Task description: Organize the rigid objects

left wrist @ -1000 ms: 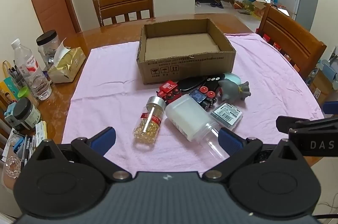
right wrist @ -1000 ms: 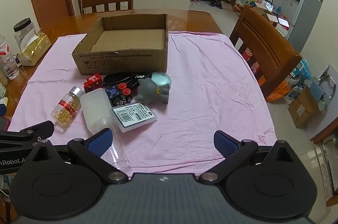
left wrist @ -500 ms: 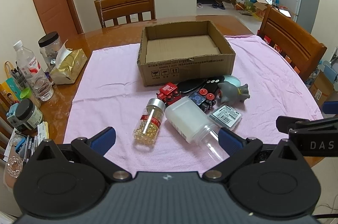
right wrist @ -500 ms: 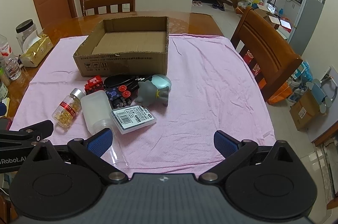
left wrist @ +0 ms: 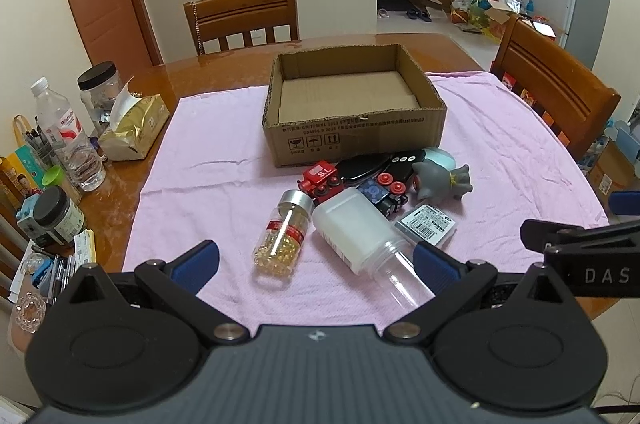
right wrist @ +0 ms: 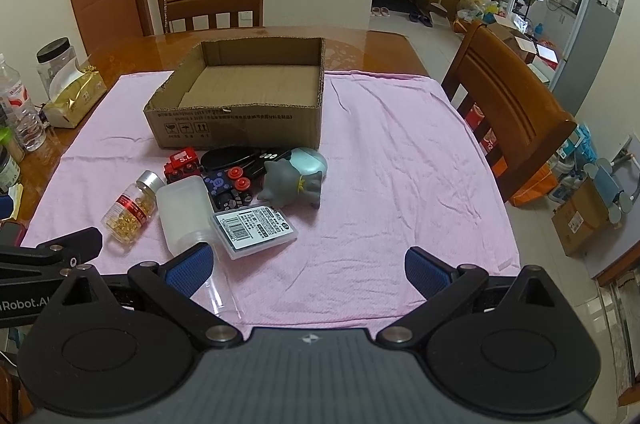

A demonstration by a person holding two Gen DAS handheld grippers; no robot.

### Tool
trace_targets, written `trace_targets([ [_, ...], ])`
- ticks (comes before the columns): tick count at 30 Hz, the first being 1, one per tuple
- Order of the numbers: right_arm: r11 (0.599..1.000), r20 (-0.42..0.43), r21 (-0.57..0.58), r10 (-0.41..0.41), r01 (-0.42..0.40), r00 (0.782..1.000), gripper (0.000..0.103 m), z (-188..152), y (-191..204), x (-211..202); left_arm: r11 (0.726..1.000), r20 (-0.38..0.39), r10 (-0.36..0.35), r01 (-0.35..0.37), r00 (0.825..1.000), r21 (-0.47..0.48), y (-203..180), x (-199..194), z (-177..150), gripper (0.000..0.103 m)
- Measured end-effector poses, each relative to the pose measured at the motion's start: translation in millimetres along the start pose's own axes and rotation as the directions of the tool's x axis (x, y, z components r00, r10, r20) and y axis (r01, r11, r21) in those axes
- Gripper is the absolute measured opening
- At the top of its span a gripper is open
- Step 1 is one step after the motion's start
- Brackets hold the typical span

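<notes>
An empty cardboard box (left wrist: 354,139) (right wrist: 236,131) stands on the pink cloth (left wrist: 208,191). In front of it lies a pile: a capsule bottle (left wrist: 282,234) (right wrist: 130,209), a white plastic jar (left wrist: 356,230) (right wrist: 184,212), a red toy train (left wrist: 320,179) (right wrist: 182,163), a blue toy car (left wrist: 384,191), a grey cat figure (left wrist: 440,179) (right wrist: 292,183), a labelled flat case (left wrist: 426,226) (right wrist: 254,230) and a black remote (left wrist: 362,165). My left gripper (left wrist: 316,260) is open and empty, near the capsule bottle and jar. My right gripper (right wrist: 308,264) is open and empty, near the flat case.
Bottles, jars and a gold tissue pack (left wrist: 134,127) crowd the table's left edge. Wooden chairs stand at the far side (left wrist: 242,17) and the right side (left wrist: 556,91). The right gripper's body (left wrist: 584,256) shows at the right of the left wrist view.
Both views have shifted slightly; the grippers have drawn back and up a little from the pile. Nothing on the table has moved.
</notes>
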State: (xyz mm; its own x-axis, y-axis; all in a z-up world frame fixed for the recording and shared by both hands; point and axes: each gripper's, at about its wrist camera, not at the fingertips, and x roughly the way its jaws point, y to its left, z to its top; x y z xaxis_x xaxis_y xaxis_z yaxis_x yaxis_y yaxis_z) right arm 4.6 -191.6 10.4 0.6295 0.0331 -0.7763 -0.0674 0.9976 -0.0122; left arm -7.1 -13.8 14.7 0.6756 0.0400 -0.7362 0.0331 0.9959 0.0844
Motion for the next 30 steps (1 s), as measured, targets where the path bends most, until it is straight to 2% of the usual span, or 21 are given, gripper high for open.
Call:
trace_targets([
  [30,1.000,0.011,-0.016,0.021,-0.021,1.000,0.103,7.2,-7.5,-3.9,1.000,0.007,0.007,-0.007,1.000,-0.008,-6.0,-7.0,6.3,0.102],
])
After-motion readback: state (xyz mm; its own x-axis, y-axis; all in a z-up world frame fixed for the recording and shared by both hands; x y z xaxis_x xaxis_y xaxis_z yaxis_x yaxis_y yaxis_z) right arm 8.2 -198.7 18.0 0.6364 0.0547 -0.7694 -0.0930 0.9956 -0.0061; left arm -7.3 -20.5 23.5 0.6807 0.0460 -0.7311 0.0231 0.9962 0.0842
